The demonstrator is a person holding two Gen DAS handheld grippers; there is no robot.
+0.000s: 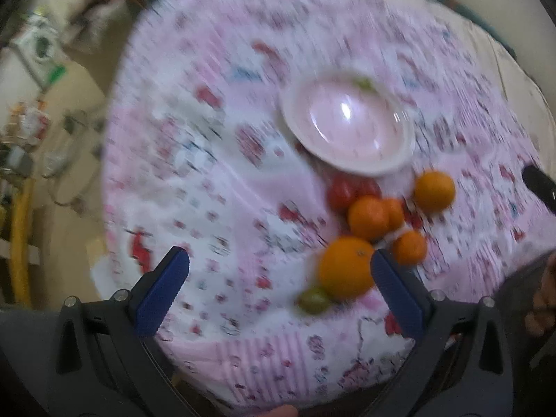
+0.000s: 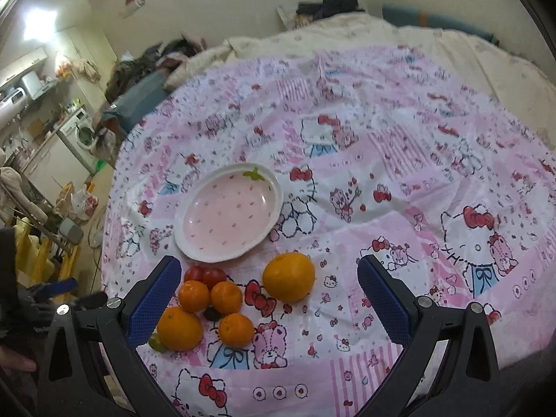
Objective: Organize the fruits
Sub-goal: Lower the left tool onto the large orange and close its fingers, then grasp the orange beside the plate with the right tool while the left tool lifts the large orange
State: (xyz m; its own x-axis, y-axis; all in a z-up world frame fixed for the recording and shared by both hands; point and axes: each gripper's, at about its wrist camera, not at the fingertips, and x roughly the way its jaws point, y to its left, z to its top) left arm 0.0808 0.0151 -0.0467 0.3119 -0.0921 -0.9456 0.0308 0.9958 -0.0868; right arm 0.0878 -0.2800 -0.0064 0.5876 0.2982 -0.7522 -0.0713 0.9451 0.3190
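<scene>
A pink cartoon-print bedspread (image 2: 382,180) covered the bed. The pink plate (image 2: 227,212) sat left of centre (nothing on it), oranges (image 2: 288,276) and tomatoes (image 2: 205,274) clustered below. Left gripper (image 1: 279,278) and right gripper (image 2: 269,283) hovered, jaws spread.

I am seeing plate (image 2: 229,213) sitting on bed cover (image 2: 382,180); oranges (image 2: 288,276) and tomatoes (image 2: 205,276) clustering just before it, small fruit (image 2: 158,342) lying nearest.
</scene>
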